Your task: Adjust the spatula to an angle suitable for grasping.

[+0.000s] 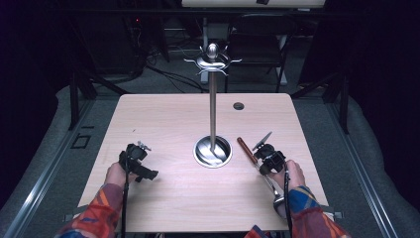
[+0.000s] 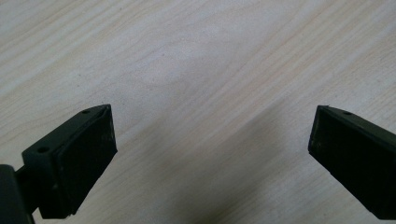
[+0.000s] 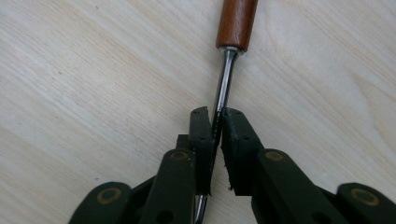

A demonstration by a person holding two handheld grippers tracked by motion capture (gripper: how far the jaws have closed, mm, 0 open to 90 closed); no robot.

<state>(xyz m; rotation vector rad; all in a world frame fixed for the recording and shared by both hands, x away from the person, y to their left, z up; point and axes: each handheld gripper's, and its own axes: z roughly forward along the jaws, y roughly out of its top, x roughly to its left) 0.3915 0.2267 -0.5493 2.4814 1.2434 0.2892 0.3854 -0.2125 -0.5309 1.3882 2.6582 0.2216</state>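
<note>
Standing at mid-table: a tall chrome utensil stand (image 1: 213, 99), thin pole rising from a round shiny base dish (image 1: 212, 151) to a knobbed crown of curled hooks (image 1: 212, 60) at the far end. Just right of that base, and apart from it, lying flat on the pale wooden table (image 1: 163, 119): a utensil (image 1: 253, 161) with a reddish-brown wooden handle (image 3: 236, 21) and a slim polished metal shaft (image 3: 223, 79). Farther off, near the table's far edge, a small dark round grommet (image 1: 238, 105). Nothing lying across the utensil; base dish closest neighbour, to its left.

Handle smooth, glossy, rounded, ending in a metal collar where the shaft begins. Metal working end (image 1: 278, 201) near the front right edge, partly hidden beside the sleeve, shape hard to tell.

Long axis diagonal across the right half of the table: wooden handle pointing far and left toward the stand, metal end pointing near and right toward the person.

Right gripper (image 3: 215, 122) at near right, jaws drawn narrow, pads clamped on the metal shaft just below the collar. Left gripper (image 2: 212, 140) at near left, well apart from the utensil, jaws spread wide over bare wood, holding nothing.
</note>
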